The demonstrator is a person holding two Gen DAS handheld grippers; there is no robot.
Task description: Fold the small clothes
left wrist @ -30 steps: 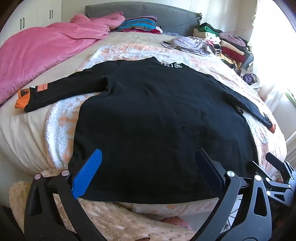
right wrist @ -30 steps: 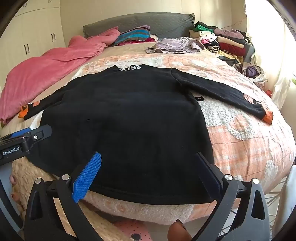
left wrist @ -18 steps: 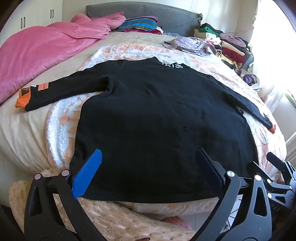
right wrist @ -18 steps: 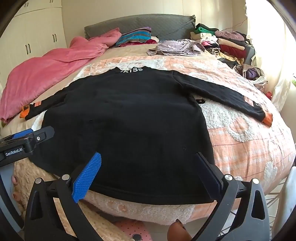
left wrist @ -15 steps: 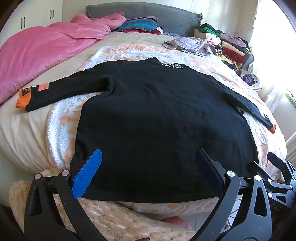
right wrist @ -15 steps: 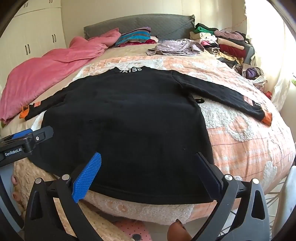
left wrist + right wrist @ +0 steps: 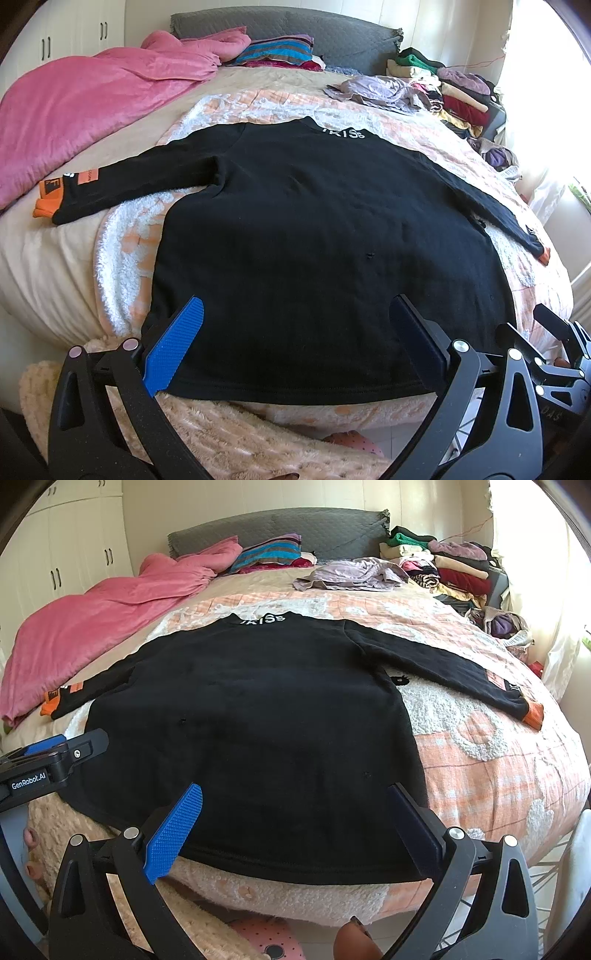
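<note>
The black long-sleeved sweater (image 7: 314,229) lies flat on the bed's peach blanket (image 7: 491,760), sleeves spread. Both the left gripper (image 7: 295,325) and right gripper (image 7: 295,805) gape empty above its hem. It looks soft and floppy; I'd pinch each cuff.

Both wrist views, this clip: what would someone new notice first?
A black sweater lies spread flat across the bed, sleeves out to both sides, orange cuffs at the ends, white letters at the collar. Behind it, a pink blanket is heaped on the left and a pile of clothes sits at the far right by the headboard. Both claws, left and right, hang open at the near hem.
</note>
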